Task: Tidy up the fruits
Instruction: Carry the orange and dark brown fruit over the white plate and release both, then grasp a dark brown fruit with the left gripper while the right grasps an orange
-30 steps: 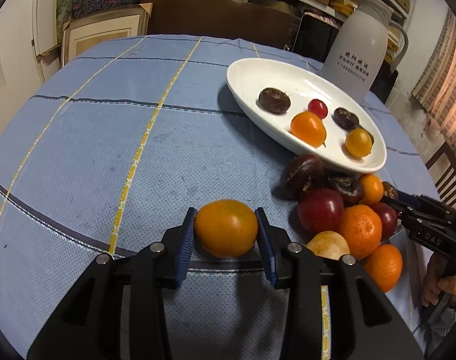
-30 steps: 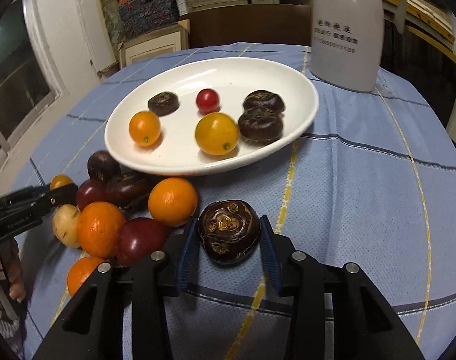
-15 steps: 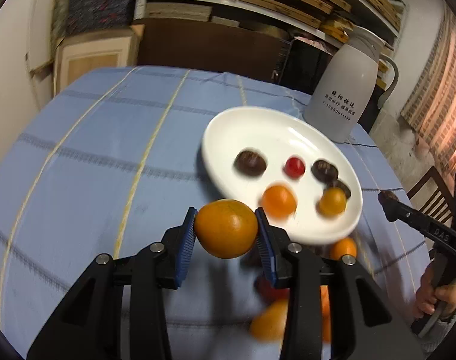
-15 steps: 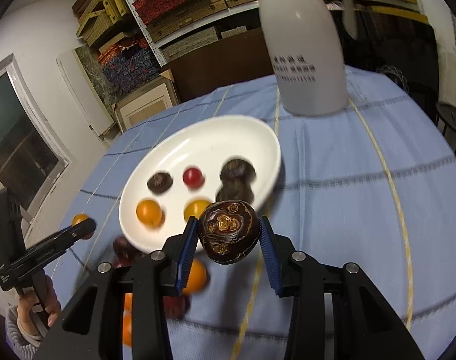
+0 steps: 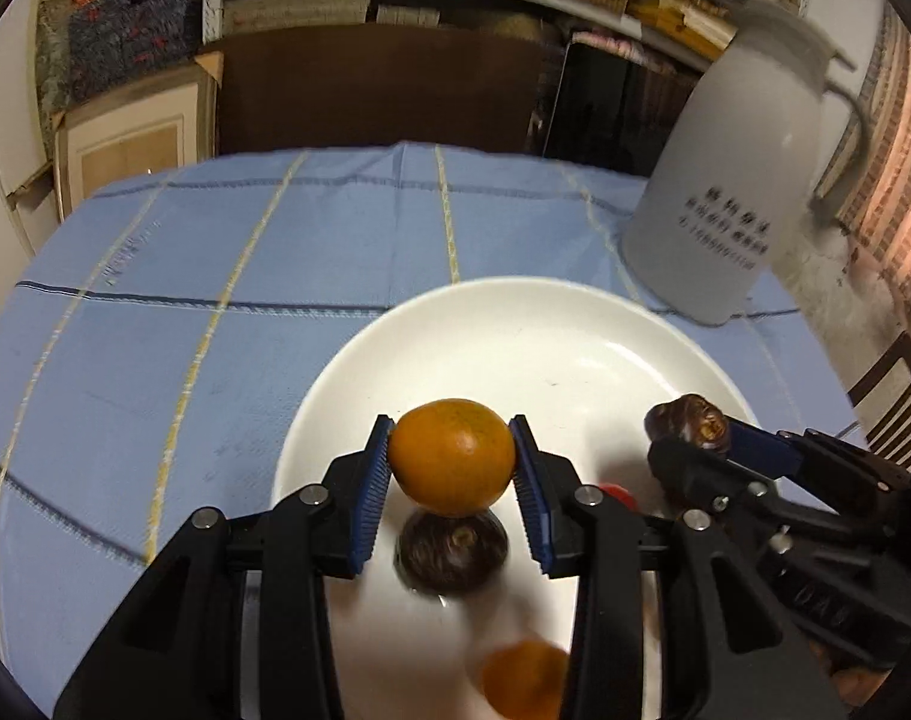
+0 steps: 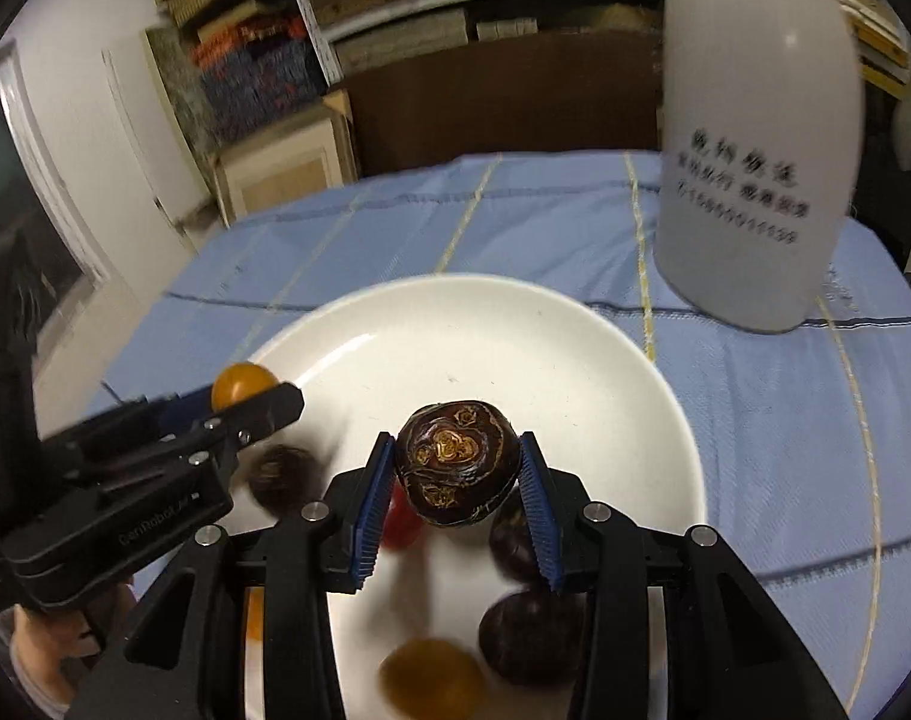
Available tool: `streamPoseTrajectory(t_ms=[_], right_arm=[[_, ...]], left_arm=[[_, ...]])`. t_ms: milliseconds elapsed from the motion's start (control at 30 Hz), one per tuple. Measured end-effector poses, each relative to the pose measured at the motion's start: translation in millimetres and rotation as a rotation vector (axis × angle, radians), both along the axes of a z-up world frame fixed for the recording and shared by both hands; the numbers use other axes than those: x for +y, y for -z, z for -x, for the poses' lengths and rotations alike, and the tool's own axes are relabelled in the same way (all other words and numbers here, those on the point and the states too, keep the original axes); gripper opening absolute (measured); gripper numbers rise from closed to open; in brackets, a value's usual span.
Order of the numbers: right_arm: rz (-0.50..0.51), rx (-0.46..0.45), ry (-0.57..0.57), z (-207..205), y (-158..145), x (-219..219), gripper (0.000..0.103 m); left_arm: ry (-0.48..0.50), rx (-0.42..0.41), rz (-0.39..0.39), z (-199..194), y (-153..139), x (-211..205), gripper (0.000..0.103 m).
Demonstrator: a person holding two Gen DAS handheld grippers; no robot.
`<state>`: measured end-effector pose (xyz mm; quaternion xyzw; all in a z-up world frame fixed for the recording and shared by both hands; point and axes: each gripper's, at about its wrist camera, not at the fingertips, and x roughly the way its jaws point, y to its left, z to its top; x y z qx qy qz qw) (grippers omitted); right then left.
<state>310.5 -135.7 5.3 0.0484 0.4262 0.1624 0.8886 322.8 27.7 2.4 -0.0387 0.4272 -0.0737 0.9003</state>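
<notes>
Hovering over the white plate (image 5: 575,348), the left gripper (image 5: 452,468) is clamped on an orange (image 5: 452,455), while beside it the right gripper (image 6: 455,471) is closed around a dark brown fruit (image 6: 455,461) above the same plate (image 6: 575,384). Blurred dark fruits (image 6: 530,639), a small red one (image 6: 402,525) and orange ones (image 5: 524,684) are seen lying in the plate. A white jug (image 6: 755,138) is stood just beyond it on the blue tablecloth (image 5: 215,276).

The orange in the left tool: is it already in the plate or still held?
Still held. The left tool is shut on the orange, above the plate.
</notes>
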Motion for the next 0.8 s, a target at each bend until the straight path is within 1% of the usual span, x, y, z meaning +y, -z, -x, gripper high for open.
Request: streamPoseTrajectory(t_ms=[33,100,167,200,233,300,367,433,500,533,567,600,667,733,800], right_arm=[[0.002,0.014,0.002,-3.5,4.8,0.9,0.042],[-0.016,0.023,0.019,-6.2,11.8,-4.2,0.042],[-0.032,0.023,0.016,-4.5,9.0,-9.0,0.047],[-0.053,0.013,0.029,-1.3,3.9,-14.3,0.052],[-0.072,-0.001,0.036,2.8,-0.1,-17.9,0.052],[-0.094,-0.038,0.045,12.8,-15.5,-23.8,0.052],[-0.101,-0.067,0.046,27.1,-31.1,-27.2,0.056],[-0.111,-0.087,0.045,43.1,-40.5,-32.4,0.064],[-0.108,-0.097,0.04,64.2,-43.9,-36.0,0.067],[-0.108,-0.099,0.034,74.3,-42.5,-37.8,0.07],[-0.111,-0.101,0.039,88.6,-37.3,-42.9,0.072],[-0.11,-0.099,0.049,100.1,-30.7,-46.4,0.076],[-0.119,-0.086,0.054,122.0,-13.5,-54.3,0.076],[-0.121,-0.054,0.065,130.5,0.0,-58.9,0.076],[-0.153,-0.019,0.082,141.5,10.3,-68.6,0.076]], left_arm=[[-0.004,0.011,0.005,-4.3,4.3,0.9,0.038],[-0.007,0.024,0.018,-5.1,8.2,4.1,0.045],[-0.015,0.008,0.034,0.3,4.7,9.5,0.056],[-0.031,-0.006,0.037,3.9,1.2,13.0,0.062],[-0.04,-0.019,0.04,8.0,-1.4,16.0,0.07],[-0.052,-0.043,0.043,19.7,-9.4,21.0,0.071],[-0.06,-0.052,0.036,30.3,-15.3,24.9,0.071],[-0.077,-0.055,0.043,46.1,-19.2,31.8,0.074],[-0.085,-0.056,0.053,69.8,-18.3,38.4,0.074],[-0.089,-0.055,0.056,81.0,-15.4,41.2,0.076],[-0.092,-0.049,0.06,94.6,-10.8,44.4,0.08],[-0.093,-0.045,0.063,103.9,-7.3,46.3,0.082],[-0.097,-0.034,0.076,127.4,1.2,51.0,0.083],[-0.097,-0.021,0.081,148.0,7.1,53.0,0.083],[-0.095,-0.03,0.081,164.9,7.7,53.3,0.084]])
